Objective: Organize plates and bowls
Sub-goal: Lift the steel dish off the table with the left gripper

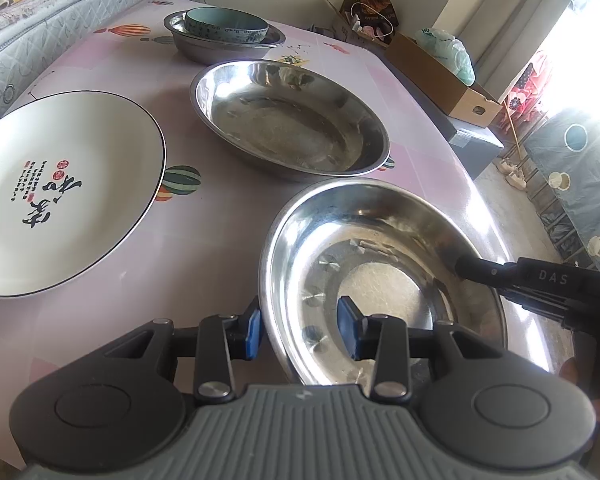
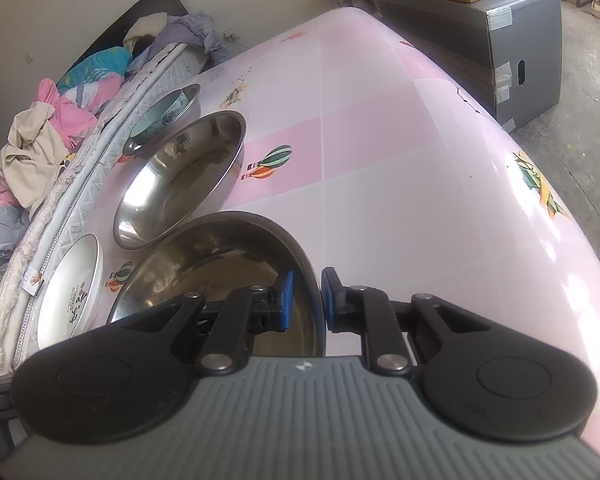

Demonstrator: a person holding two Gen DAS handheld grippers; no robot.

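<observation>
Near steel plate point(image 1: 380, 280): lies at the near right of the table point(image 1: 204, 216), hollow side up; judged the piece now being organized, since both tools are at its rim.
Axis: round, so no long axis; its open side faces up, and whether it is level or slightly tipped I cannot tell.
Right gripper point(image 2: 307, 298): nearly closed, one blue pad inside the plate's right rim and one outside; it looks pinched on that rim, probably to lift or steady it.
Left gripper point(image 1: 302, 330): partly open, straddling the near left rim; the outer pad sits beside the rim, the inner pad stands clear within the hollow, so no grip here.
Second steel plate point(image 1: 292, 120): just beyond the first, rims near but apart, hollow up; a likely stacking place for its match.
White plate point(image 1: 60, 192): left of the steel pair, well apart, printed face up.
Far steel basin point(image 1: 220, 46): at the far end, with a teal bowl point(image 1: 226, 26) nested inside, apparently already sorted.
Bed point(image 1: 60, 0): runs along the table's left edge.
</observation>
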